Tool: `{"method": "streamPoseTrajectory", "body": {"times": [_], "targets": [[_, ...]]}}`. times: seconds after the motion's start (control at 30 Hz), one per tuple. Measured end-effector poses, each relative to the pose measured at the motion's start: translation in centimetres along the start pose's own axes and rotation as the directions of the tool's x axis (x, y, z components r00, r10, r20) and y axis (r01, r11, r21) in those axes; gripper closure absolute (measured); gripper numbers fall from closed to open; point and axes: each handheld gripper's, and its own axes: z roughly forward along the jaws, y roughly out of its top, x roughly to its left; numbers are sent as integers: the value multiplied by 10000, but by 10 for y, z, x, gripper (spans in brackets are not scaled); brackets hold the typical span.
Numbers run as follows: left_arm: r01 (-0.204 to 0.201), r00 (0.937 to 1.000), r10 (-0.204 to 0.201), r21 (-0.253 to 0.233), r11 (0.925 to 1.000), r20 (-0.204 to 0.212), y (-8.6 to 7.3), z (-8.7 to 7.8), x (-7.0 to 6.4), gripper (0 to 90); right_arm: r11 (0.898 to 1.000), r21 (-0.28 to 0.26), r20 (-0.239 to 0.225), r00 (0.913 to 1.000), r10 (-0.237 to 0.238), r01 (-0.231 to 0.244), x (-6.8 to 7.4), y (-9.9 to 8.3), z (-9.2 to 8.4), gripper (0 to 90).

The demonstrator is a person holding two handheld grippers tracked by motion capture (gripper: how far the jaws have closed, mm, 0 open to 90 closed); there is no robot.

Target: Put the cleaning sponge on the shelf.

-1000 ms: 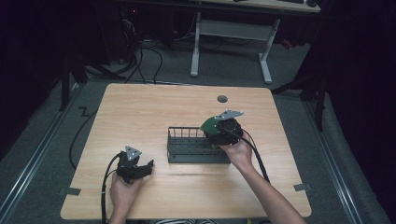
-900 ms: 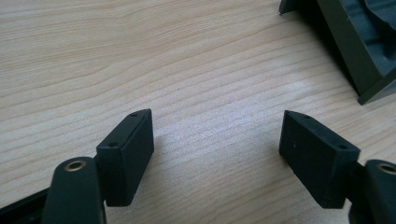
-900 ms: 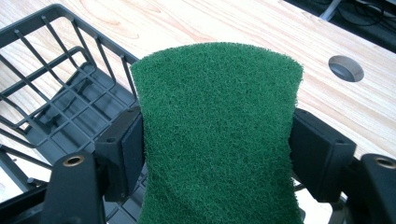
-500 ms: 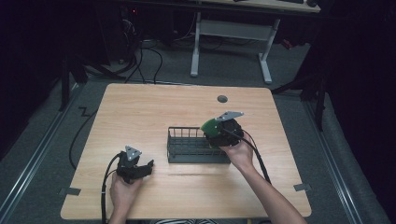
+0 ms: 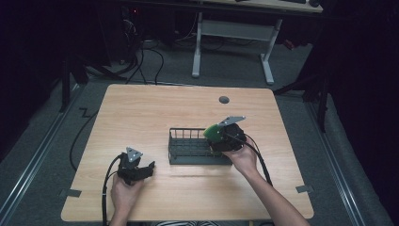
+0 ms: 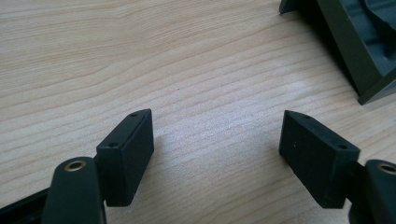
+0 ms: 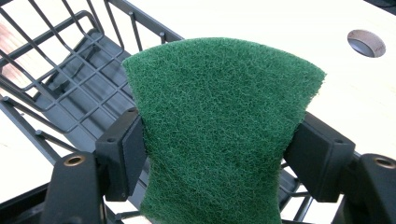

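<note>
Green scouring pad (image 7: 224,135) is pinched between the jaws of my right gripper (image 5: 226,136), which squeeze it in at the waist so it flares above them. It hangs over the right end of the black wire rack (image 5: 188,146), above the rack floor, not touching it as far as I can judge.

Change over the last second: the right gripper has edged slightly toward the near right of the rack; the pad rides along. I read this as lining up to drop the pad into the rack, release not yet made.

Left gripper (image 5: 134,167) rests on the table (image 5: 141,113), jaws spread wide over bare wood, holding nothing, well left of the rack.

Hard to make out: the pad's lower edge is cut off below the jaws.
</note>
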Motion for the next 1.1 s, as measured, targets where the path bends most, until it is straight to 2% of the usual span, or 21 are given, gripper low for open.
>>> {"method": "streamPoseTrajectory", "body": {"times": [0.27,0.47,0.8,0.97,1.03,1.1], "targets": [[-3,10000,3,1,10000,0,0,0,0,267,9998,-41,-247,9995,202,-203,-2,-2,-1,226],[-3,10000,3,0,10000,0,0,0,0,267,9988,-313,-478,9982,369,-384,-4,-2,-9,185],[-6,10000,6,0,10000,2,0,0,0,267,9928,-912,-535,9959,723,-770,-14,-14,-27,217],[-1,10000,1,-1,10000,-2,0,0,0,268,9823,-1591,-386,9949,935,-985,-23,-21,-46,283],[0,10000,0,-7,10000,-1,0,0,0,268,9752,-1846,-360,9924,1173,-1220,-29,-27,-52,314],[1,10000,-1,-9,10000,-2,0,0,0,268,9705,-1885,-311,9886,1474,-1506,-36,-36,-57,323]]}}
